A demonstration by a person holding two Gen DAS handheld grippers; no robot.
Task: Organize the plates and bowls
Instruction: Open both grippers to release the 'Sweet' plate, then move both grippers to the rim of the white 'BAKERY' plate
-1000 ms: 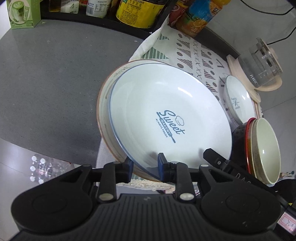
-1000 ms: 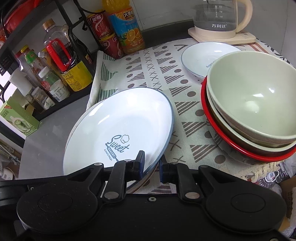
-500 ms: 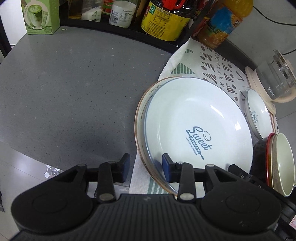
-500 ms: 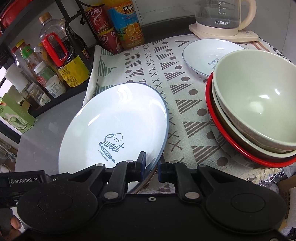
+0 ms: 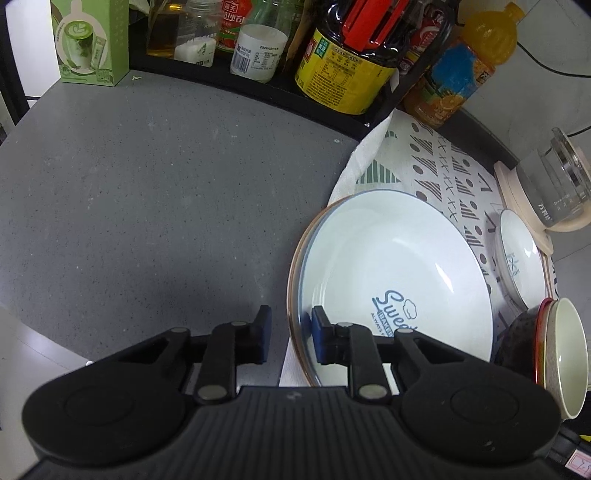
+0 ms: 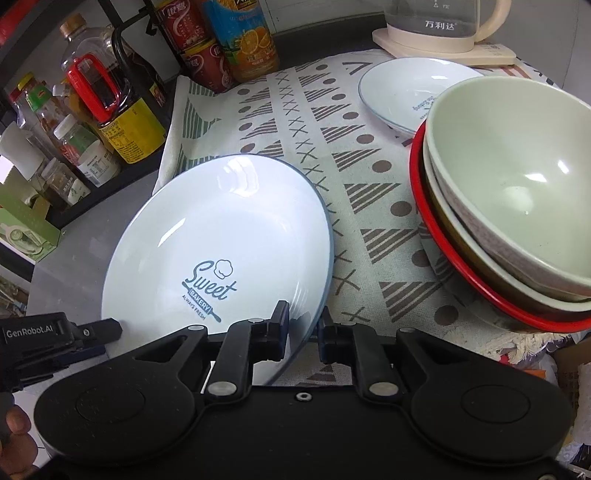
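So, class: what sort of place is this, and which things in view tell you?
Most likely a home kitchen counter: a rack of oil and sauce bottles, a glass kettle, and plates and bowls on a cloth.

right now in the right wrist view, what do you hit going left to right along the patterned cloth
Sweet Bakery plate → small white plate → stack of bowls. The right tool has its fingers on either side of the Sweet Bakery plate's near rim.
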